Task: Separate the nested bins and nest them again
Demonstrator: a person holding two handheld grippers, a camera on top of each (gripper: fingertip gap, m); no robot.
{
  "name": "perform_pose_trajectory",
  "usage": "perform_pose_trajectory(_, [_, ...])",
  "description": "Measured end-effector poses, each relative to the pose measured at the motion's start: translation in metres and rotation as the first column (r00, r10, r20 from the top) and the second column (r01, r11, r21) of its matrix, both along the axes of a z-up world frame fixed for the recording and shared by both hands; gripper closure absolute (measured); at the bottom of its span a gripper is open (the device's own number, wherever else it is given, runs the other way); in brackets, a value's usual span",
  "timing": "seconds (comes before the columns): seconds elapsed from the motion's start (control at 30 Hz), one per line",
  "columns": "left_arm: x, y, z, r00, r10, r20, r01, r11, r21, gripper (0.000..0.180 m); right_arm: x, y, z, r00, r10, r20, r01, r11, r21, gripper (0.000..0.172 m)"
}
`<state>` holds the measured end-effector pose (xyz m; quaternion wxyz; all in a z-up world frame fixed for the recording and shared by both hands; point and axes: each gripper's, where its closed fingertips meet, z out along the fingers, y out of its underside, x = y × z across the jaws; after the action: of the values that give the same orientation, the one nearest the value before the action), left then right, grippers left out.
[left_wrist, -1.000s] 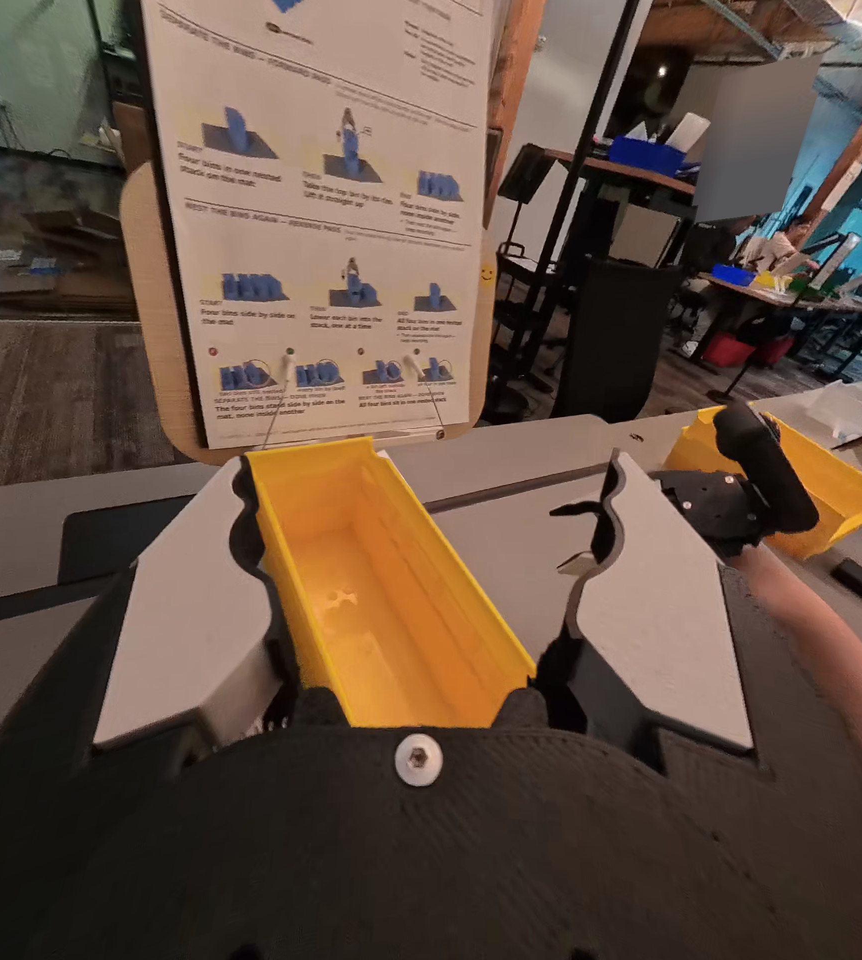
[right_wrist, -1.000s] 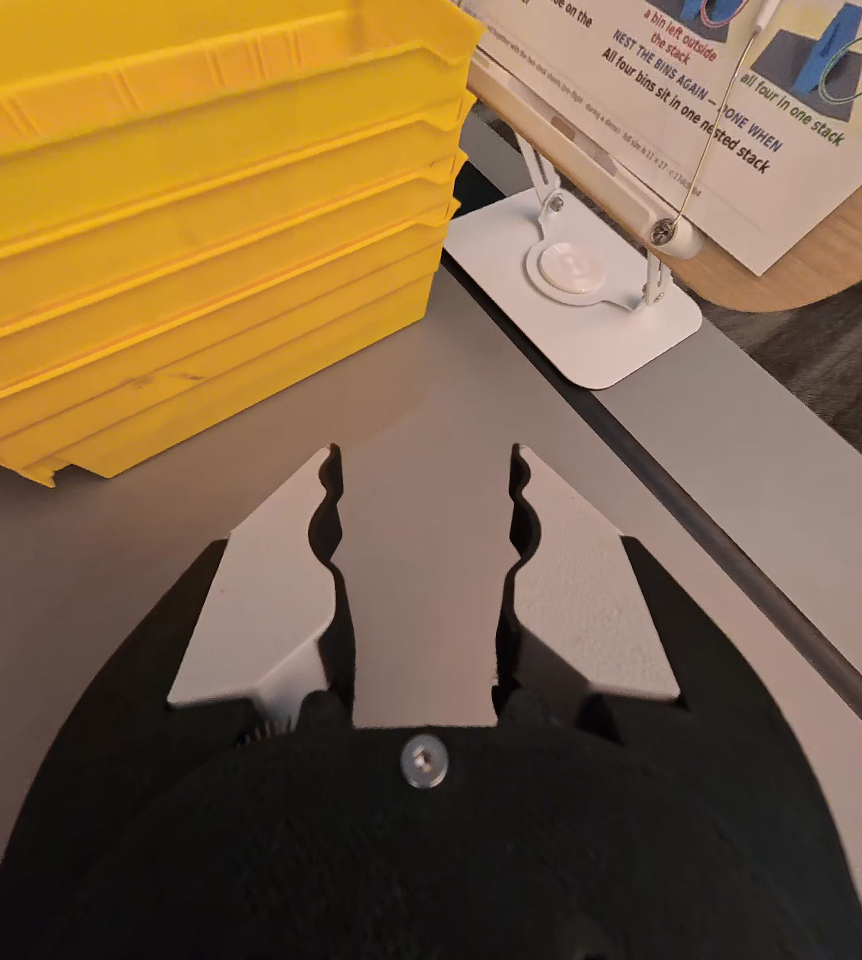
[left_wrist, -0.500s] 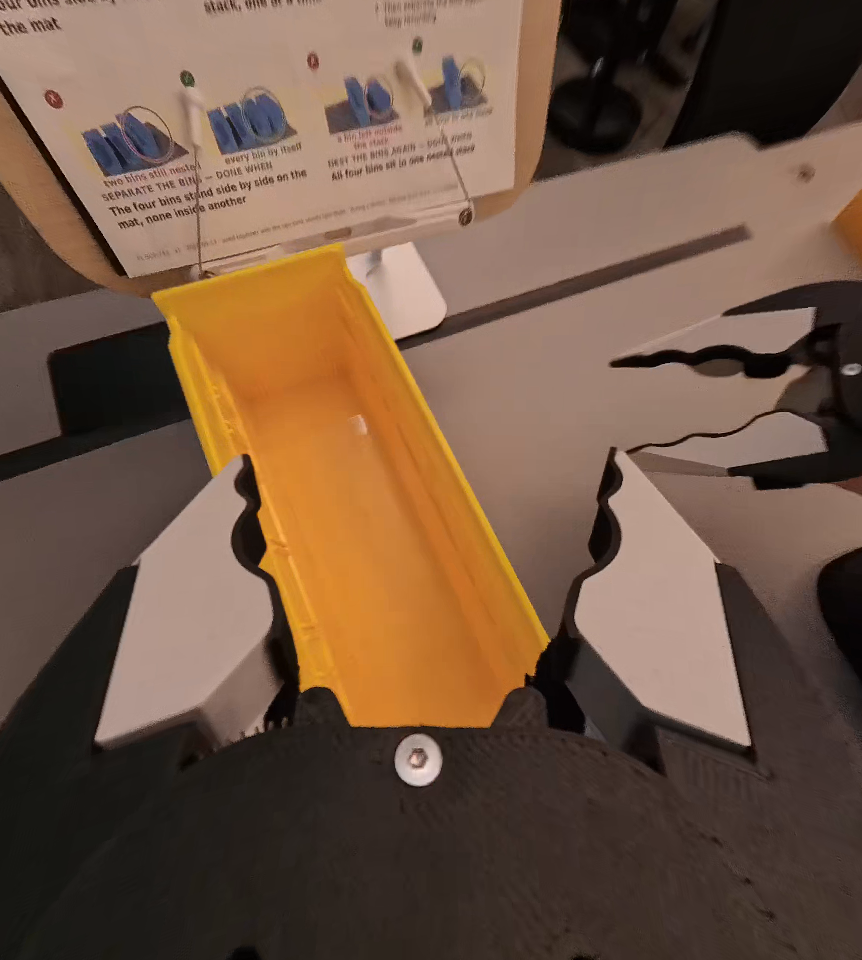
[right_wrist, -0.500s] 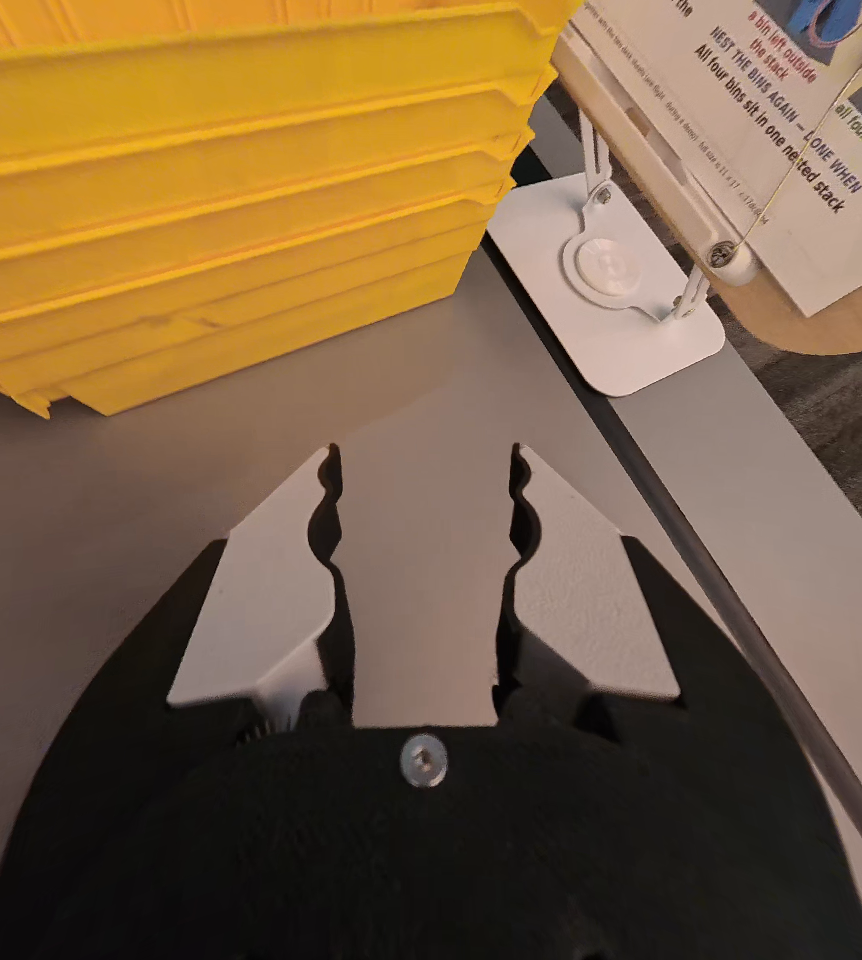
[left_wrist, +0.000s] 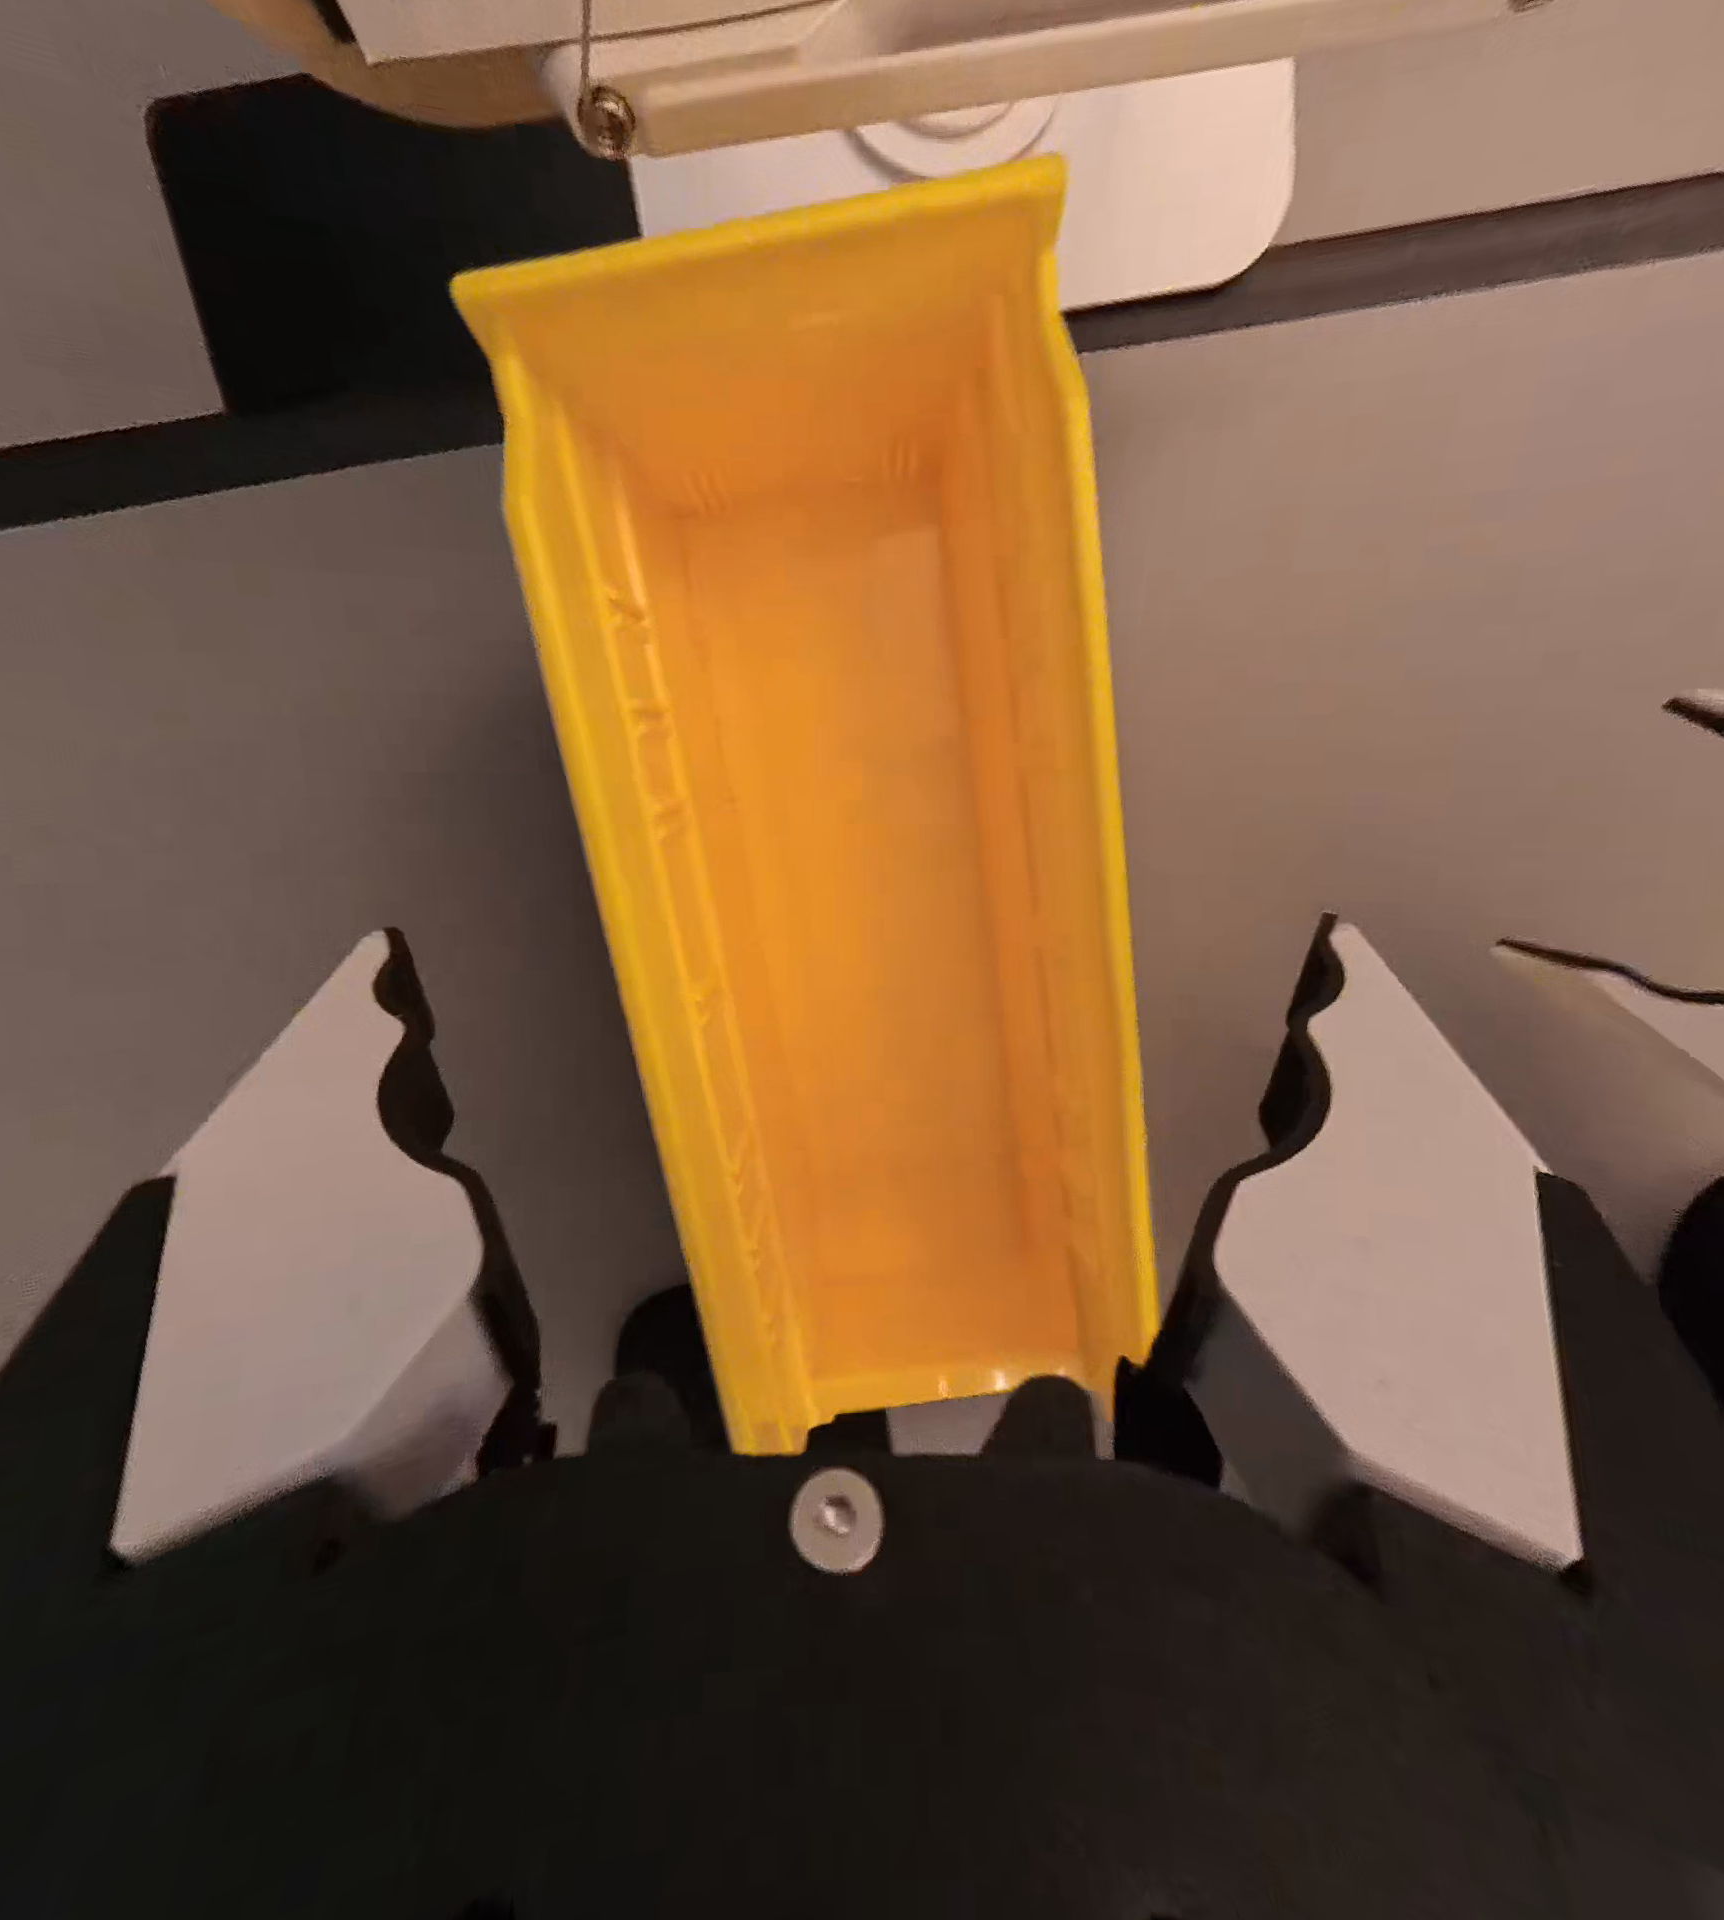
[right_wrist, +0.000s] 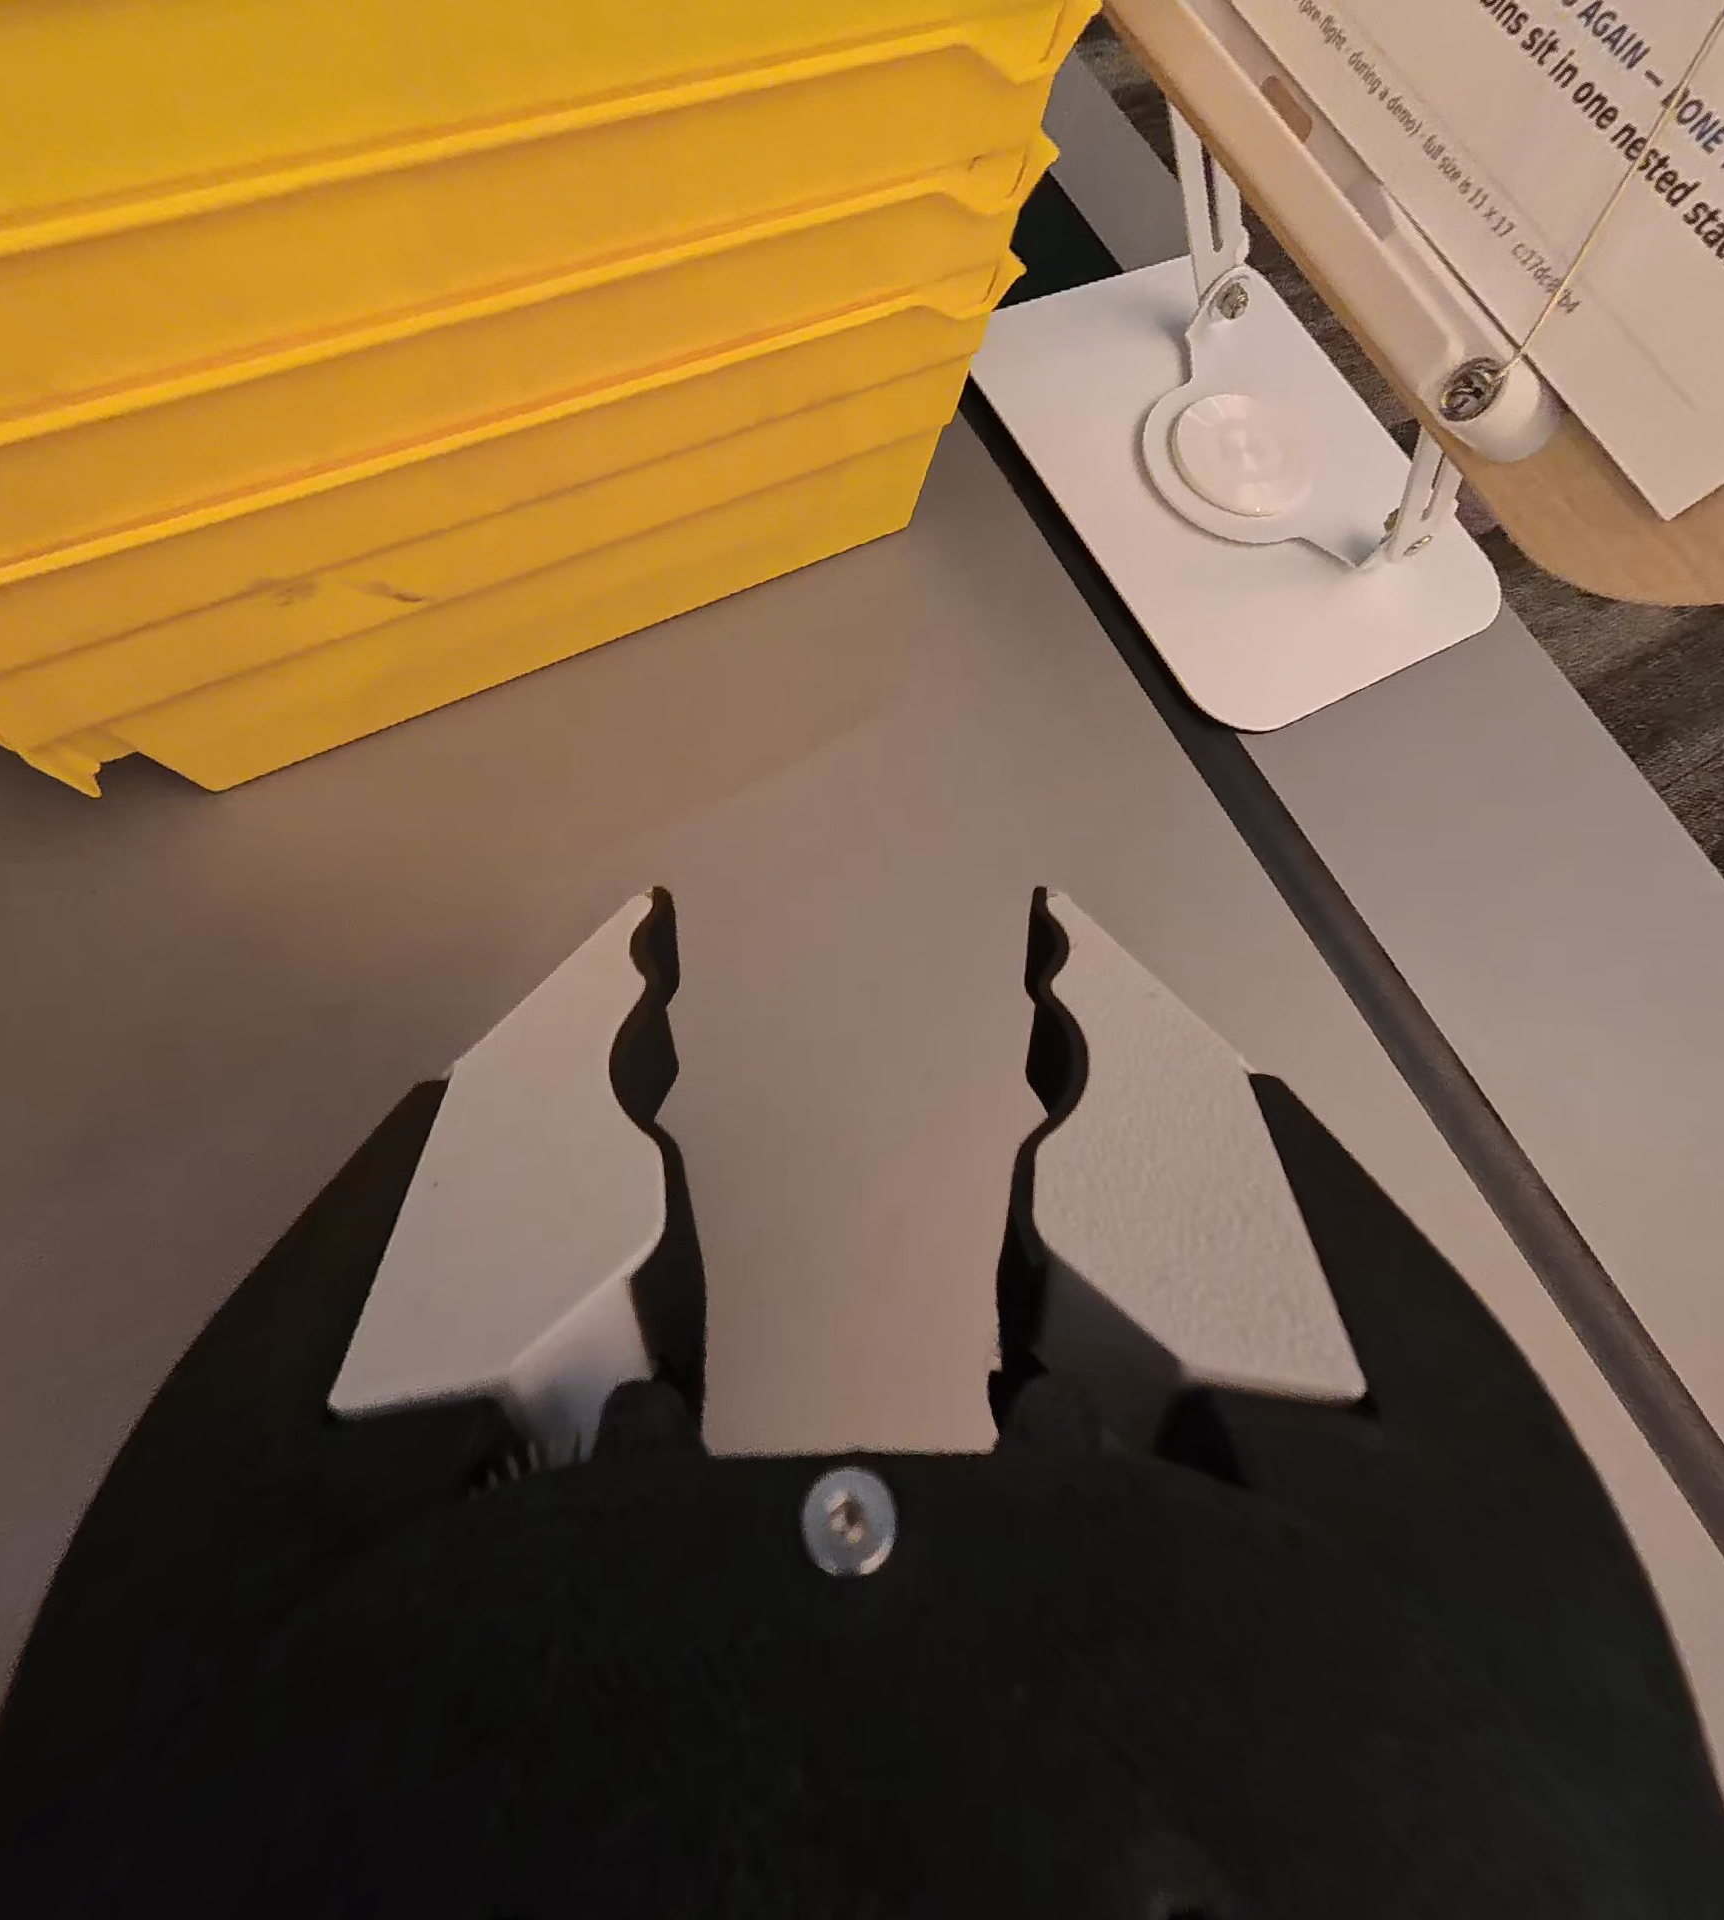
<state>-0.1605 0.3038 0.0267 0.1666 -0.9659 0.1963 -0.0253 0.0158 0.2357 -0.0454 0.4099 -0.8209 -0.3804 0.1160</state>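
Between open fingers (left_wrist: 338,1195) – yellow bin (left_wrist: 837,831) lies lengthwise, pointing away.

yellow bin (left_wrist: 837,831) smooth plastic; mat (right_wrist: 214,1039) matt grey; stand base (right_wrist: 1253,582) white painted metal.

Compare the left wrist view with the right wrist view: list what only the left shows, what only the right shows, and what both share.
Only the left wrist view shows a single yellow bin, seen from above, between the spread fingers of the left gripper, with table visible between its left side and the left finger.

Only the right wrist view shows the nested stack of yellow bins, the printed instruction sheet and the open, empty right gripper.

Both show the grey table and the stand's white base plate.
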Motion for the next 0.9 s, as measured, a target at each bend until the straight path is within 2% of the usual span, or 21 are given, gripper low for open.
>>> perform_pose_trajectory(0.1, [0.009, -0.006, -0.015, 1.000, 0.016, 0.009, -0.016, 0.998, -0.053, 0.022, 0.000, -0.003, 0.000, 1.000, 0.013, 0.014, -0.013, 1.000, 0.002, 0.104])
perform_pose_trajectory(0.2, [0.011, -0.020, -0.035, 0.998, -0.016, -0.066, 0.007, 0.991, -0.135, 0.022, -0.004, -0.007, 0.003, 0.999, 0.048, -0.025, -0.048, 0.999, -0.011, 0.104])
perform_pose_trajectory(0.37, [0.004, -0.017, -0.049, 0.989, -0.012, -0.147, -0.008, 0.991, -0.136, 0.026, 0.001, -0.006, 0.005, 0.998, 0.034, -0.043, -0.035, 0.999, -0.014, 0.104])
perform_pose_trajectory(0.5, [-0.007, -0.010, -0.050, 0.976, -0.025, -0.215, 0.005, 0.996, -0.095, 0.045, 0.002, -0.006, 0.004, 0.998, 0.030, -0.052, -0.031, 0.999, -0.023, 0.104])
perform_pose_trajectory(0.67, [-0.006, -0.009, -0.046, 0.985, -0.009, -0.172, -0.009, 0.995, -0.100, 0.052, 0.002, -0.007, -0.003, 0.999, 0.036, -0.023, -0.037, 0.999, -0.039, 0.104])
perform_pose_trajectory(0.9, [-0.007, -0.011, -0.044, 0.981, -0.012, -0.195, -0.013, 0.992, -0.125, 0.062, 0.002, -0.009, -0.009, 0.999, 0.046, 0.004, -0.045, 0.997, -0.060, 0.104])
